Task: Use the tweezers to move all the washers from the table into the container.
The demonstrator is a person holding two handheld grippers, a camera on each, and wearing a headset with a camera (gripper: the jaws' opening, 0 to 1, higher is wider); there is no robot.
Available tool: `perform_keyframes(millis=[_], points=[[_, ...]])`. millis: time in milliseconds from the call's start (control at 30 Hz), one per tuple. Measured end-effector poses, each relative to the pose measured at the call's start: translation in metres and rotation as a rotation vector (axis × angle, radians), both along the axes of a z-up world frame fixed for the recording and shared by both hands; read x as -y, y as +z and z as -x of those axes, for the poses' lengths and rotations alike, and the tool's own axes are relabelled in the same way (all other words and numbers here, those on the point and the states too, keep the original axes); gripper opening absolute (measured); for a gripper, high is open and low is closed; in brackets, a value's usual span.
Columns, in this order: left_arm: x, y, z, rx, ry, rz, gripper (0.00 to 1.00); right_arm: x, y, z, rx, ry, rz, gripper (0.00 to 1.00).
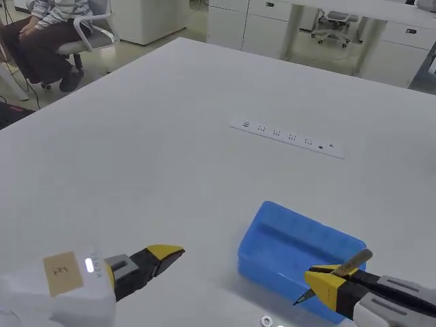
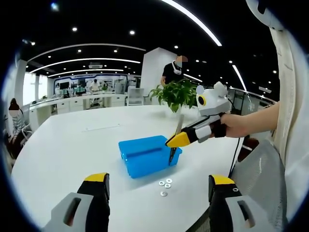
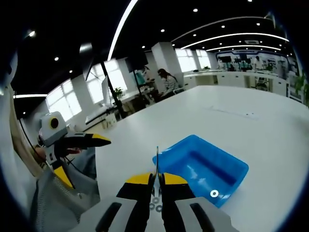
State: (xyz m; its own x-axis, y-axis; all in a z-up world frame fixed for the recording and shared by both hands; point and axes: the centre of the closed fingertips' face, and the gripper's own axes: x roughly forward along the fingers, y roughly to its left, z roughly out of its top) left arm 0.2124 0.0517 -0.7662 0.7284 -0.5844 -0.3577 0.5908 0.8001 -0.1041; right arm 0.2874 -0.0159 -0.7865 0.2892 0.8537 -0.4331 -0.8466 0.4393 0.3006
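Several washers (image 2: 164,194) lie on the bench (image 2: 72,145) just beside the blue bin (image 2: 145,157), one washer (image 3: 214,194) looks to be inside already, the right tool (image 3: 157,176) squeezes the tweezers (image 3: 157,159) above the loose ones, and the left tool (image 2: 158,179) is wide and empty.

The blue rectangular plastic container (image 1: 293,235) sits upright with its top open. Three small silver metal washers (image 2: 165,186) lie flat in a loose cluster just beside it, at its 5 o'clock in the left gripper view. The thin steel tweezers (image 2: 174,140), pinched in the right gripper (image 3: 157,178), point tips-down at the container's corner nearest the washers.
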Motion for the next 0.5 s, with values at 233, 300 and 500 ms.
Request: perform_keyframes(millis=[233,300,500], points=[[-0.001,0.0,0.0,0.0,0.002,0.001,0.85,0.0,-0.025,0.006,-0.033,0.027,0.034,0.04],[0.0,0.0,0.001,0.001,0.002,0.0,0.85,-0.001,-0.028,0.008,-0.028,0.042,0.042,0.04],[0.0,0.0,0.001,0.001,0.004,0.001,0.85,-0.003,-0.041,0.01,-0.02,0.093,0.067,0.04]])
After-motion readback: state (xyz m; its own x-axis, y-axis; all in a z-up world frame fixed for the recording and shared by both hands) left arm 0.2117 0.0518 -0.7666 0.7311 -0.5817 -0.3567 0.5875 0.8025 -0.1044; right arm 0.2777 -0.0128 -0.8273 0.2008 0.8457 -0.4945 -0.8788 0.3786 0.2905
